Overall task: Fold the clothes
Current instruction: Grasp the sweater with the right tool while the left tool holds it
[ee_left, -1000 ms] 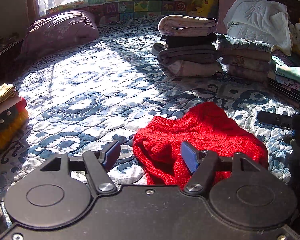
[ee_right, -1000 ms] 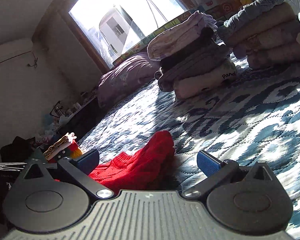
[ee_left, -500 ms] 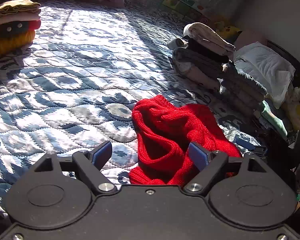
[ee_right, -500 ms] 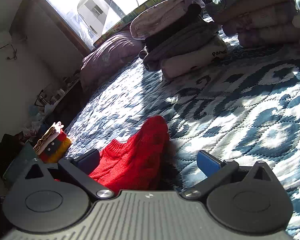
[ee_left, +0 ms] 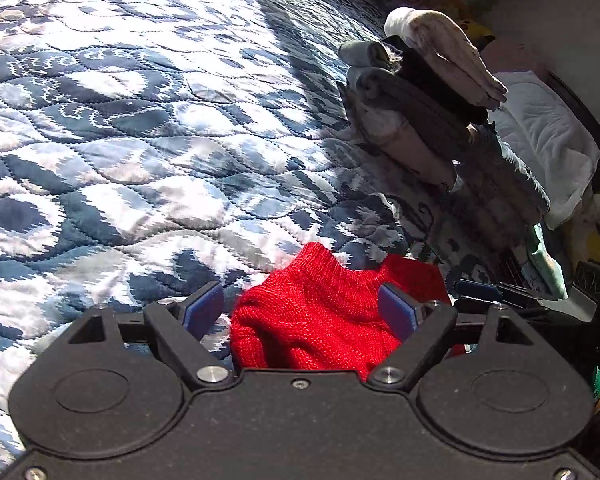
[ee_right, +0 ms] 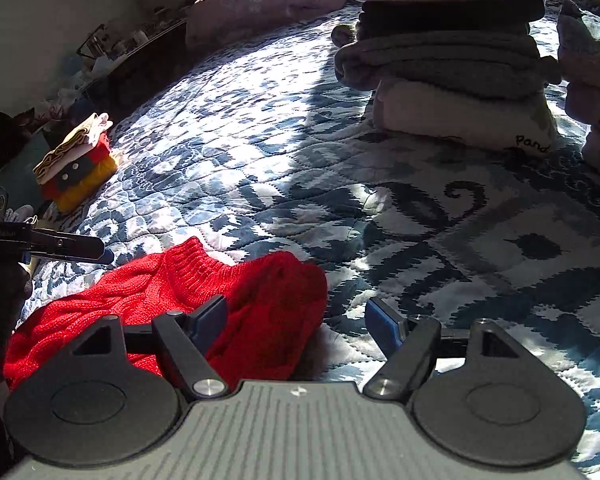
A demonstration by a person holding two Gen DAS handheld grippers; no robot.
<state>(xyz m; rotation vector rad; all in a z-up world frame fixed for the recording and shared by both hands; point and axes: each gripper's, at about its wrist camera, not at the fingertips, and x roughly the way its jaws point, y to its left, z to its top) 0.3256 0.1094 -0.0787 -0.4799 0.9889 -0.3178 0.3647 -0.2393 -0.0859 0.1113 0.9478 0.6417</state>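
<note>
So on the one blue-and-white quilt point(ee_right: 260, 152) I count one red sweater point(ee_right: 148, 292), three stacks of folded clothes (a tall one point(ee_right: 448, 52), another right beside it point(ee_right: 592, 92), and a small colourful one point(ee_right: 76, 164) at the far edge), plus one purple pillow point(ee_right: 260, 0). Two grippers total, left point(ee_left: 300, 312) and right point(ee_right: 296, 320).

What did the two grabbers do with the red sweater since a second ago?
Both came down closer to the red sweater. The left gripper now has it between its open fingers; the right gripper has the sweater's edge between its own. Neither has closed on it yet. The sweater stays crumpled on the quilt, and the folded stacks haven't moved.
</note>
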